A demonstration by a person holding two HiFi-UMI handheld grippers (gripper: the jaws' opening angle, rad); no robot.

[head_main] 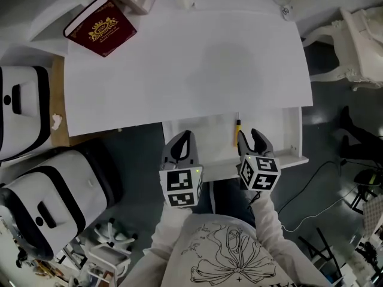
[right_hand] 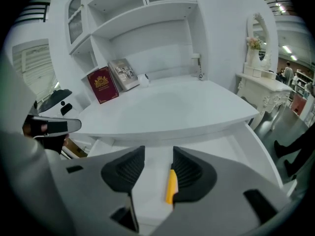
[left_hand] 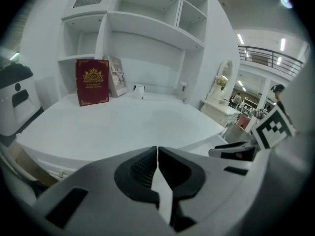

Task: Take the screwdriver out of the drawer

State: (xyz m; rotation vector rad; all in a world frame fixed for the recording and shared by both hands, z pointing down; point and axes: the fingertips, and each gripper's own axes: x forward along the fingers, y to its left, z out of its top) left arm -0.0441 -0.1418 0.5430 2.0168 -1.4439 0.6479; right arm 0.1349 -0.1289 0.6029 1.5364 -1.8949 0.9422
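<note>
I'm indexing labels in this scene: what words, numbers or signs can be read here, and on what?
Nothing is legible.
Red book: gold crest and lettering, too small to read.
Booklet beside it: cover print blurred.
Marker cubes: black-and-white square patterns, no words.

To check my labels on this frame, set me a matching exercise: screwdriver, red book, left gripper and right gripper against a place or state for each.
Column A
1. screwdriver
2. red book
3. left gripper
4. right gripper

Column B
a. jaws together, nothing between them
b. lying in the open drawer
c. jaws apart
d. at the back left of the desk

Pairs: 1-b, 2-d, 3-a, 4-c
</note>
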